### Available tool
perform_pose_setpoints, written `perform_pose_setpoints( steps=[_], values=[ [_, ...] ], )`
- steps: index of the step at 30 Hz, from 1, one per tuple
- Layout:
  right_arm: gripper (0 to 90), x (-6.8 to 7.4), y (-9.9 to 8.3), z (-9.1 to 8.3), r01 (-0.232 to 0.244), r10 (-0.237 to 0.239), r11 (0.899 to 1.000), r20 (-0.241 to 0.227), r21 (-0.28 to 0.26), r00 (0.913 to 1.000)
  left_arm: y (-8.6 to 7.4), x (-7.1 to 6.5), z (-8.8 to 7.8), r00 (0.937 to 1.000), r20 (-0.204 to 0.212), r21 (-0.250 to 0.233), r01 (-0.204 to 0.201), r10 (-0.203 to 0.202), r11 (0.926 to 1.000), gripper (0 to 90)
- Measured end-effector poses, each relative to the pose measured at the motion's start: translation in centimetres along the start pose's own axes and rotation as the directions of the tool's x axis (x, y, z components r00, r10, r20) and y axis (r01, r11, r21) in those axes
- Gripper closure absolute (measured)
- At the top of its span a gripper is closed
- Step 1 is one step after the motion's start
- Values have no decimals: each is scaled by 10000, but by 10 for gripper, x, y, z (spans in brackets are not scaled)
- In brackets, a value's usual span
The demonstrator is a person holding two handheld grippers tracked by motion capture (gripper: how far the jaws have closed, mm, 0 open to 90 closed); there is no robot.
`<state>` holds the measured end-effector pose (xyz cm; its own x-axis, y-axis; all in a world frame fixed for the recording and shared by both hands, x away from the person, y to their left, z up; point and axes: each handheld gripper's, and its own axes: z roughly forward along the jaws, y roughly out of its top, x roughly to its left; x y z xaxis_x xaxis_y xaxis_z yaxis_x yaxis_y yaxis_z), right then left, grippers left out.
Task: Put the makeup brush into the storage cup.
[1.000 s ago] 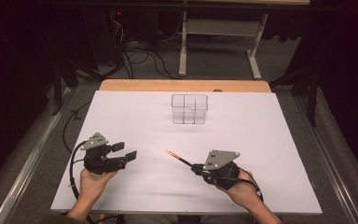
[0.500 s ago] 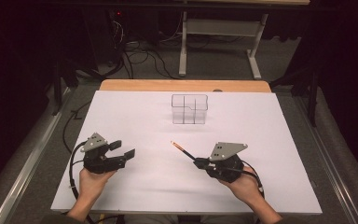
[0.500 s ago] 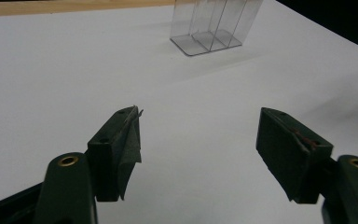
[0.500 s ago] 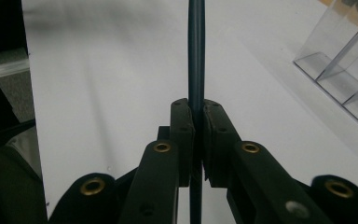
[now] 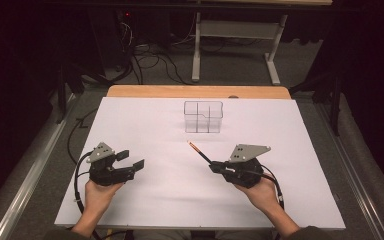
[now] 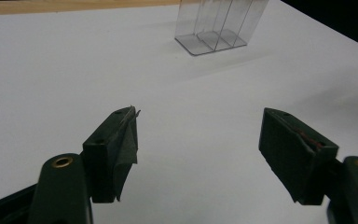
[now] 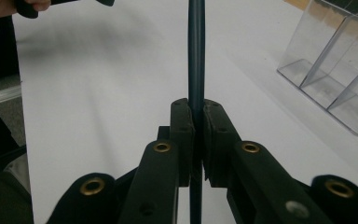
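The right claw (image 5: 214, 165) has carried the pencil (image 5: 199, 152) toward the clear organizer (image 5: 203, 116), while the left claw (image 5: 131, 159) has just been opening, empty

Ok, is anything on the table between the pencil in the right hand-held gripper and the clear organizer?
Nothing visible. The right hand-held gripper is shut on the pencil, whose tip points toward the clear organizer, with bare white table between. The left hand-held gripper sits open, off to the side.

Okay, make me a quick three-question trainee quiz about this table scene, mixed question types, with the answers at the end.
1. True or false: the right claw is shut on the slim dark pencil with the orange tip.
2. What lies between the left claw jaws?
3. The clear plastic compartment organiser stands: A) on the white table sheet, B) in a claw, C) on the floor.

Key: 1 true; 2 nothing, they are open; 3 A.
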<state>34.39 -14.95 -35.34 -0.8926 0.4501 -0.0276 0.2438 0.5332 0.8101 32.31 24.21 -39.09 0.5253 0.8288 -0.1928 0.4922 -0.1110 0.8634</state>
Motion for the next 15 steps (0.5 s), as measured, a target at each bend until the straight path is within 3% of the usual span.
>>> perform_pose_setpoints(
  steps=[15],
  values=[
    [858, -16, 10, 3, -522, 529, 9974, 135, -495, 9985, 0, 0, 1, 9999, -95, 41, -100, 100, 9999, 270]
  ],
)
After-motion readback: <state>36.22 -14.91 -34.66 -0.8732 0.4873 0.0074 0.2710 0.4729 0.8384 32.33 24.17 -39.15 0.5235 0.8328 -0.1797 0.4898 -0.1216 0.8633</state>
